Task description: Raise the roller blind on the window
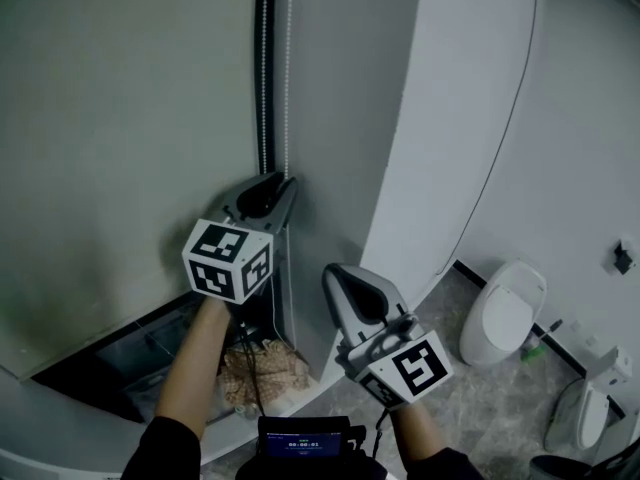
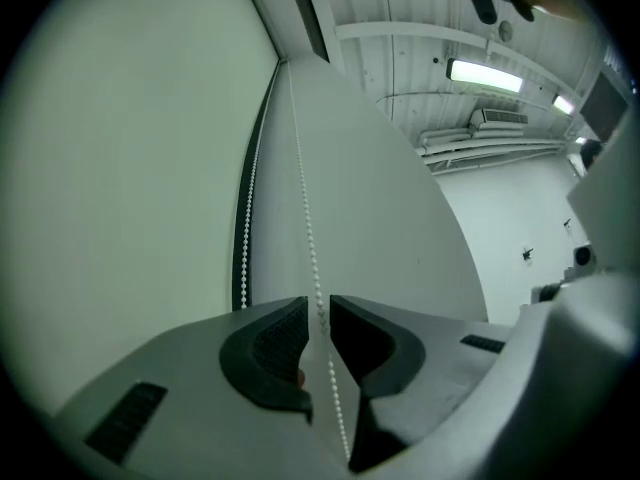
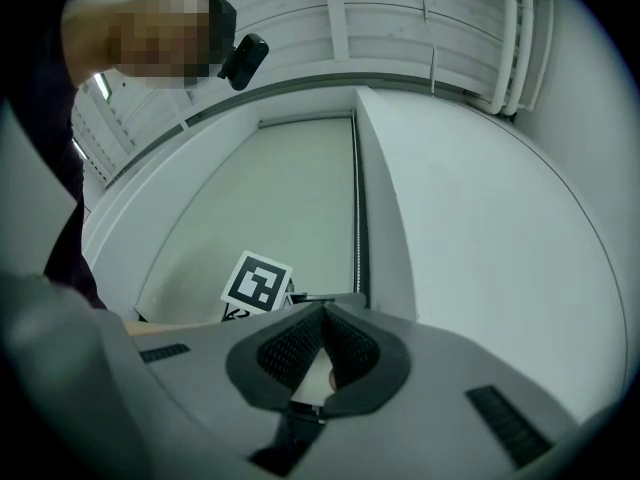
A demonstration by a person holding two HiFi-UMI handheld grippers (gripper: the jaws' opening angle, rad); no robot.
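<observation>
The grey-green roller blind (image 1: 120, 118) hangs down over the window, and its lower edge stands a little above the sill. Two strands of white bead chain (image 1: 288, 68) run down its right side. My left gripper (image 1: 285, 180) points up at the chain. In the left gripper view one chain strand (image 2: 303, 198) passes through the narrow gap of the left gripper (image 2: 320, 306), whose pads stand a little apart from it. My right gripper (image 1: 335, 271) hangs lower and to the right, away from the chain. In its own view the right gripper (image 3: 323, 308) is shut with nothing in it.
A white curved wall (image 1: 450, 118) stands right of the blind. Below the blind's edge is a dark gap with a crumpled cloth (image 1: 262, 368). White floor fixtures (image 1: 505, 313) stand on the grey floor at the right. A small screen (image 1: 300, 438) sits at my chest.
</observation>
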